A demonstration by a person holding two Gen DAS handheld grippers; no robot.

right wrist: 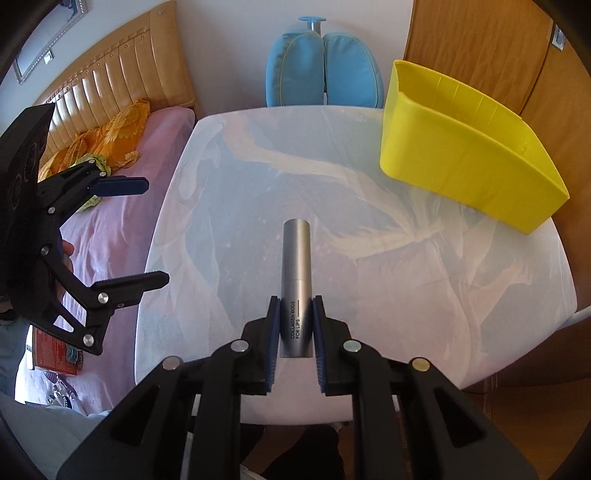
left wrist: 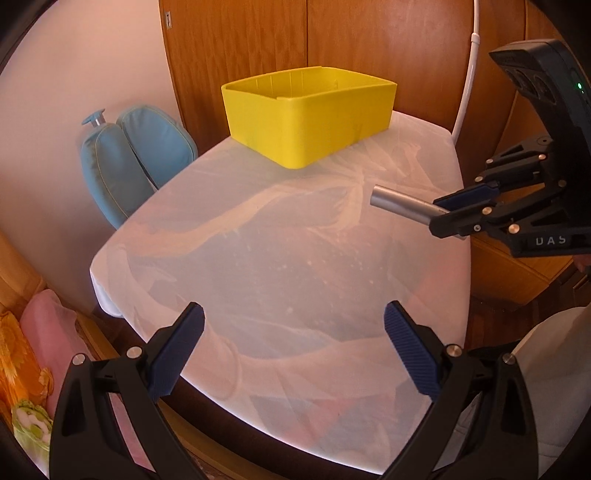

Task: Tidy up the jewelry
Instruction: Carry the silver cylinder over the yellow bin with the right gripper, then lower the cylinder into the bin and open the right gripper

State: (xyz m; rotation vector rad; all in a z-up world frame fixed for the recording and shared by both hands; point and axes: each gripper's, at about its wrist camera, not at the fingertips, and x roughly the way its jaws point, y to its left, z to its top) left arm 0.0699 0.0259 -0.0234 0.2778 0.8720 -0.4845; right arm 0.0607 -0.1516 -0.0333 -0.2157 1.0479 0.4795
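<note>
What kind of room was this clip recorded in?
Most likely a bedroom: a bed with a padded wooden headboard, wooden wardrobe doors, and a small cloth-covered table.

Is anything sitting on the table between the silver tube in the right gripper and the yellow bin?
Nothing: between the silver tube held by the right gripper and the yellow bin is only bare cloth-covered table. Both views show it.

silver lip tube [right wrist: 295, 280]: 1 | yellow bin [left wrist: 310, 114]: 1 | table [left wrist: 280, 258]: 1 | blue chair [right wrist: 325, 70]: 1 | tongs: 2 – left tongs [left wrist: 293, 345], right tongs [right wrist: 295, 325]
</note>
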